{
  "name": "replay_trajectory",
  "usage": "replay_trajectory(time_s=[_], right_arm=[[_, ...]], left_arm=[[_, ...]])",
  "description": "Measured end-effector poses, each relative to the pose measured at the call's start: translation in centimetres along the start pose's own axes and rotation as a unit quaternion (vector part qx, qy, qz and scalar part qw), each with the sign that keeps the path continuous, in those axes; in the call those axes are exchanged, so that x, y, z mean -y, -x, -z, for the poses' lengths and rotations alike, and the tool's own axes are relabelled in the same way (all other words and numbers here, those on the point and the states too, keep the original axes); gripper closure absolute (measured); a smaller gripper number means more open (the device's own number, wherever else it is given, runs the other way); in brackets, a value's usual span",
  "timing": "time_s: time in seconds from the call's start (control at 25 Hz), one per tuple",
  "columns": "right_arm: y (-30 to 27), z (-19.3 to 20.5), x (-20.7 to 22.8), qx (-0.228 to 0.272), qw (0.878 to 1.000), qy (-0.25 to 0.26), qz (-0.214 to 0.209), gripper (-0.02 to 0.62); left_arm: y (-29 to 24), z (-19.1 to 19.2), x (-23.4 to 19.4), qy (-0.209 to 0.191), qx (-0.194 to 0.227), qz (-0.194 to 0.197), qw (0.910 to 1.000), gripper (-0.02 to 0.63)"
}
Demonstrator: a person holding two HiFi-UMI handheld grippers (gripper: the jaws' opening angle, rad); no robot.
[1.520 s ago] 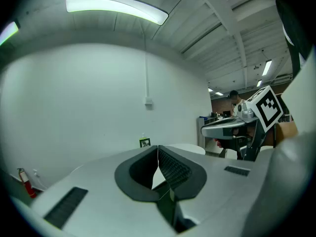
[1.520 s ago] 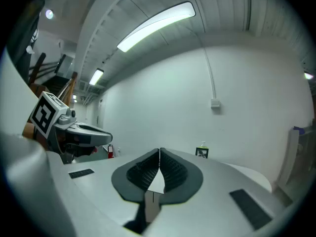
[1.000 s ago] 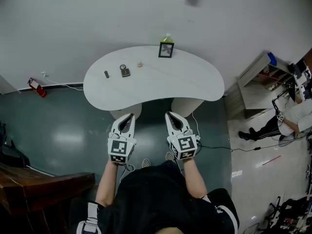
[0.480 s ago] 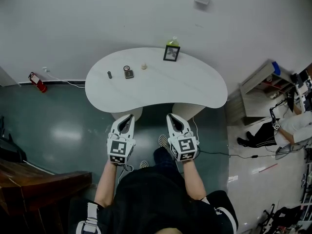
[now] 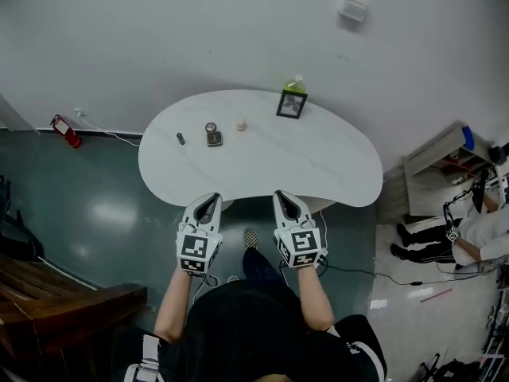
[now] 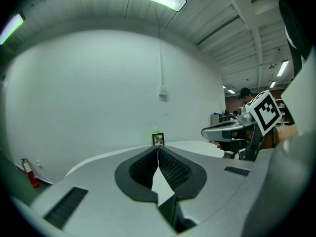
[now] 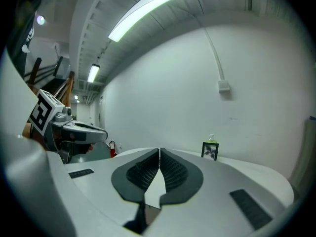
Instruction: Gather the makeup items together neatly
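On the white curved table [image 5: 262, 157] lie three small makeup items at its far left: a dark tube [image 5: 181, 138], a compact with a round lid [image 5: 212, 134] and a small pale pot [image 5: 241, 124]. My left gripper [image 5: 208, 200] and right gripper [image 5: 284, 196] hover side by side at the table's near edge, well short of the items. Both are shut with nothing between the jaws. In the left gripper view the jaw tips [image 6: 158, 149] meet; in the right gripper view the tips [image 7: 159, 151] meet too.
A framed picture [image 5: 292, 104] stands at the table's far edge with a green bottle [image 5: 296, 85] behind it. A red fire extinguisher [image 5: 64, 130] lies on the floor at left. Shelves [image 5: 445, 161] and a seated person [image 5: 485, 233] are at right.
Both grippers and the person have moved forward toward the table. Their tips now reach its near edge. The jaws stayed shut.
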State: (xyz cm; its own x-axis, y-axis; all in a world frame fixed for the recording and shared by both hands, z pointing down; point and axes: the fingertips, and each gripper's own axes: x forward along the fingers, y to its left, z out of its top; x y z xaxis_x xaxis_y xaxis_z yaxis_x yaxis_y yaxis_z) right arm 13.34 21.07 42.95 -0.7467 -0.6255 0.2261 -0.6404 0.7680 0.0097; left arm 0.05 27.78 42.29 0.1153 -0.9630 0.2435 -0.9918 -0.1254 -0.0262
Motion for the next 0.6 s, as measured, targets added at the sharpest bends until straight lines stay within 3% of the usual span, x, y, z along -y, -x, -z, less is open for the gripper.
replay_trajectory(time_s=[0.6], right_arm=[[-14.6,1.2,7.6,-0.058,0.997,-0.006,-0.056,0.565]], left_arm=[[-13.8,0.6,-6.1,0.047,-0.05,-0.034,0.9971,0.586]])
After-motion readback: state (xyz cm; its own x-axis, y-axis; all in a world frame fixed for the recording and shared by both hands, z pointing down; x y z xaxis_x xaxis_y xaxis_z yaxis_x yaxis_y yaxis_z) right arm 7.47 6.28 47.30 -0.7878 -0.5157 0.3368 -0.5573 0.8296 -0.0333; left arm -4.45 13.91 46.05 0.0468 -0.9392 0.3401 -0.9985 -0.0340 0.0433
